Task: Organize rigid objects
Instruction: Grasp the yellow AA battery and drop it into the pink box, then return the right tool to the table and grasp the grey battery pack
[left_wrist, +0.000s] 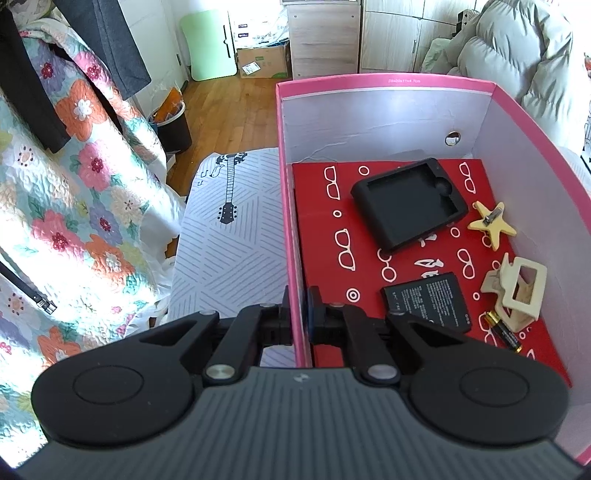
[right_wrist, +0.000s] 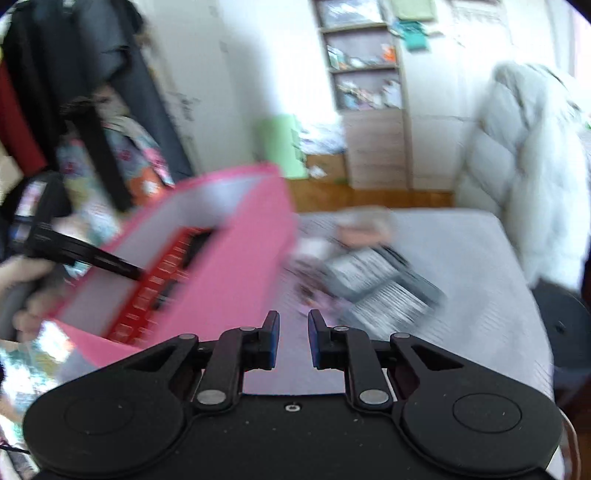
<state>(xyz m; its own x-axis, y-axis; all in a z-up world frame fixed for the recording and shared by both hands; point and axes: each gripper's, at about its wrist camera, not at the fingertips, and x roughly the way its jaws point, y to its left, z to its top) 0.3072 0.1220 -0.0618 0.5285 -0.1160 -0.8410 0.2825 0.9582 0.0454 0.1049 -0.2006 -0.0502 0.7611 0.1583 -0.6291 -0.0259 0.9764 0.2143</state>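
Observation:
My left gripper (left_wrist: 298, 314) is shut on the left wall of a pink box (left_wrist: 286, 206). On the box's red patterned floor lie a black silicone case (left_wrist: 408, 206), a yellow star clip (left_wrist: 491, 223), a beige claw clip (left_wrist: 517, 291), a flat black battery (left_wrist: 428, 301) and a small AA battery (left_wrist: 504, 330). In the blurred right wrist view the pink box (right_wrist: 236, 266) is tilted at the left, and my right gripper (right_wrist: 292, 341) is open and empty above the grey surface. Blurred dark objects (right_wrist: 384, 284) lie ahead of it.
The box stands on a grey patterned mattress (left_wrist: 236, 229) with a guitar print. A floral quilt (left_wrist: 74, 206) hangs at the left. A dark bin (left_wrist: 173, 127) and cardboard boxes (left_wrist: 262, 61) stand on the wood floor. A pale puffy jacket (right_wrist: 524, 155) is at the right.

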